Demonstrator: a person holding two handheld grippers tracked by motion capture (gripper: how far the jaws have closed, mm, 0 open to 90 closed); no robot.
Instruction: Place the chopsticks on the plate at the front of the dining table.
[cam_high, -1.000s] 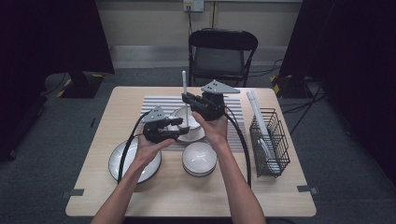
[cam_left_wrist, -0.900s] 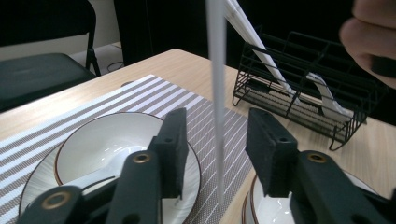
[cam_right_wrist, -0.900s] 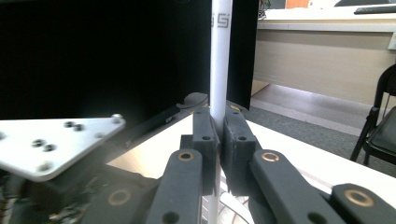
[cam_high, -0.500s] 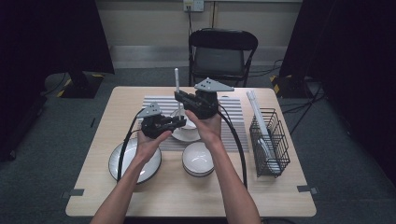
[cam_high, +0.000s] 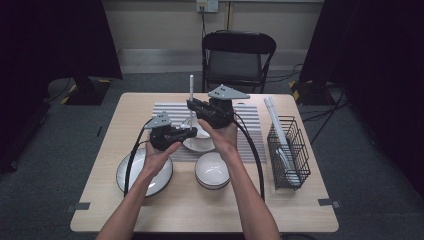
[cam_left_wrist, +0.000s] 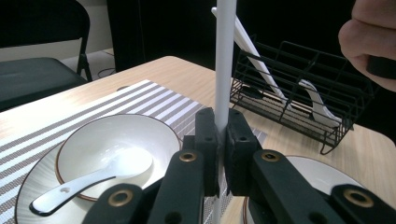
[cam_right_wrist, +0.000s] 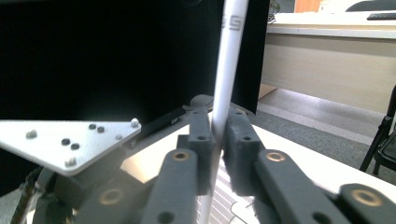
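On the table, count: two white bowls, one plate, one striped mat, one wire basket, one white rod. One bowl sits on a saucer on the mat with one white spoon lying in it. The second bowl sits at the near edge of the mat. The plate lies to the left, under the left forearm. The basket stands at the table's right side and holds at least two white utensils; exact count is hard to tell. One folding chair stands behind the table.

The rod stands upright above the mat, between the two tools, off the table.

Left gripper: jaws have just been closing and now clamp the rod low on its length. In the left gripper view the pads press on it from both sides, no gap.

Right gripper: sits higher on the same rod, above and just behind the left one. Its jaws have just been opening. In the right gripper view the left pad meets the rod, while a thin gap shows beside the right pad; whether it grips at all, can't tell.
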